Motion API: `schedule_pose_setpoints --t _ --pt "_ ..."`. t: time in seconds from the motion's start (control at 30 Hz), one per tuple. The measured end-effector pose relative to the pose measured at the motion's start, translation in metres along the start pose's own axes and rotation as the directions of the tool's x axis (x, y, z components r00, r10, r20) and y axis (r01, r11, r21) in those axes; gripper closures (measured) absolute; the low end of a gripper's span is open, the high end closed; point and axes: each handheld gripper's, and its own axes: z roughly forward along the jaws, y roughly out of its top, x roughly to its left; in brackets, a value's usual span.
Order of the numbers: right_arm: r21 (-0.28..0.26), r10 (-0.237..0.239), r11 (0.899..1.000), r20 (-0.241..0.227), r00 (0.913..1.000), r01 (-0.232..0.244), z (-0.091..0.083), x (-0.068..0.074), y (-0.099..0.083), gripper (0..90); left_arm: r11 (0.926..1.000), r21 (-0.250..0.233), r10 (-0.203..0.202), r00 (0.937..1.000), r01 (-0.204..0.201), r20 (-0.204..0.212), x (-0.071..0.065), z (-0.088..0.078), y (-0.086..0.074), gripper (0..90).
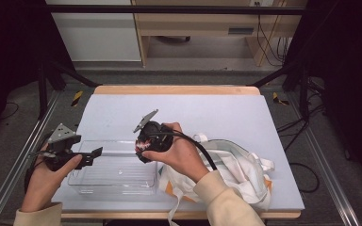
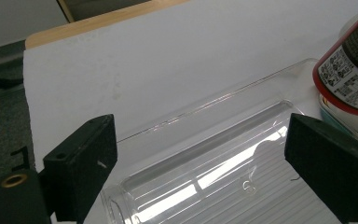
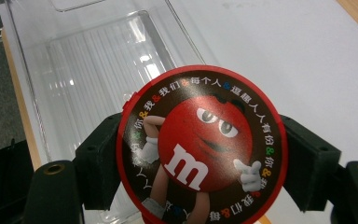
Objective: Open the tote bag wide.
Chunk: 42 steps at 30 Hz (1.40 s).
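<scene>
A: Where are we with the tub (image 3: 200, 149)?

B: We have it pinched in the right gripper (image 3: 200, 154), one jaw on each side of it. In the high view it sits at mid-frame, over the right end of the bin (image 1: 118, 188). We judge it lifted and brought over, but not yet set down inside.

A: And the left gripper (image 2: 200, 158)?

B: Its jaws are spread with nothing between them, hovering at the bin's left end, lower left of the high view.

A: What does the tub look like?

B: A round candy tub: a red-rimmed lid with a red cartoon character, a white "m" and a ring of small characters. In the left gripper view its side, at the upper right, carries a printed label.

A: What's left?

B: Lowering it into the bin, which looks empty, and letting go. The bag (image 1: 235, 169) lies slack at the lower right.
</scene>
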Motion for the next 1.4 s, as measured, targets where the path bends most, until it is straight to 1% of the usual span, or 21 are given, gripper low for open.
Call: schedule_pose_setpoints --t 0.2,0.33,0.7,0.87,1.0,1.2,1.27,1.4 --pt "0.009 -0.007 1.0 0.002 1.0 0.007 0.006 0.002 0.0 25.6 1.0 -0.004 -0.002 1.0 0.002 0.0 0.0 -0.001 0.0 9.3" --pt "0.01 0.003 1.0 -0.001 1.0 -0.003 0.008 0.002 -0.001 25.6 1.0 -0.001 0.001 1.0 -0.001 0.003 0.0 0.0 0.0 9.3" --pt "0.007 0.004 1.0 -0.002 1.0 -0.004 0.014 0.001 -0.002 25.6 1.0 -0.002 0.0 1.0 0.0 0.002 0.0 -0.001 0.0 9.3" --pt "0.007 -0.011 1.0 -0.003 0.9999 0.011 0.015 0.005 -0.001 25.5 1.0 0.001 0.005 1.0 -0.005 0.002 -0.001 0.0 0.0 9.3" --pt "0.008 -0.01 1.0 -0.008 0.9999 0.01 0.017 0.005 -0.001 25.6 1.0 0.001 0.004 1.0 -0.004 0.001 -0.001 0.0 0.0 9.3" --pt "0.018 -0.012 1.0 -0.014 0.9998 0.012 0.021 0.004 -0.004 25.6 1.0 -0.002 0.0 1.0 0.0 0.002 0.0 -0.001 0.0 9.3" --pt "0.025 -0.001 1.0 -0.015 0.9999 0.001 0.022 0.004 -0.005 25.6 1.0 -0.003 0.001 1.0 -0.001 0.002 0.0 -0.001 0.0 9.3" --pt "0.03 -0.011 0.999 -0.021 0.9997 0.011 0.025 0.005 -0.006 25.6 1.0 0.0 0.003 1.0 -0.003 0.002 -0.001 0.0 0.0 9.3"
